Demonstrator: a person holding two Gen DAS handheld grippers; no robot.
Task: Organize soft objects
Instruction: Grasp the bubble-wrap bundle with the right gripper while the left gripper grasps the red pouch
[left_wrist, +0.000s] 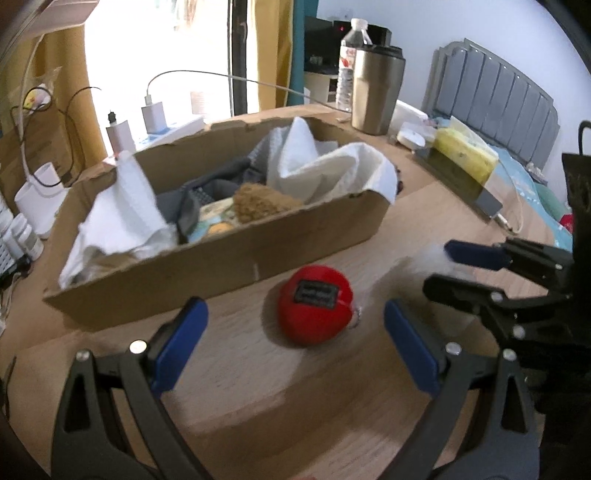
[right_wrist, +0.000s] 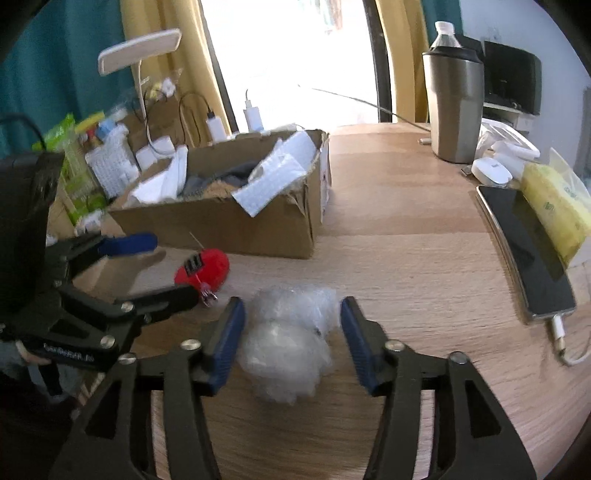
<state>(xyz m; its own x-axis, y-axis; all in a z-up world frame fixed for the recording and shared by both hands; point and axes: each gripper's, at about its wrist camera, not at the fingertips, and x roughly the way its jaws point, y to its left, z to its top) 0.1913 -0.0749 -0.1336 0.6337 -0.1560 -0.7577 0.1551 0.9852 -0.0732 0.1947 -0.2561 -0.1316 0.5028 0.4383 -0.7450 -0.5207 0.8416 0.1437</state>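
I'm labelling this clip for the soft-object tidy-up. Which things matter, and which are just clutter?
Job items:
red soft ball
clear plastic wad
cardboard box of cloths

Clutter:
steel tumbler
water bottle
phone
chargers

The table (right_wrist: 406, 221) is pale wood-grain with a matt finish, and the box (left_wrist: 229, 254) on it is rough brown cardboard with torn edges, holding soft white cloth (left_wrist: 325, 162). The red ball (left_wrist: 316, 304) looks smooth — the clear plastic wrap (right_wrist: 291, 332) is crinkled and faintly shiny. The tumbler (right_wrist: 454, 107) is brushed metal.
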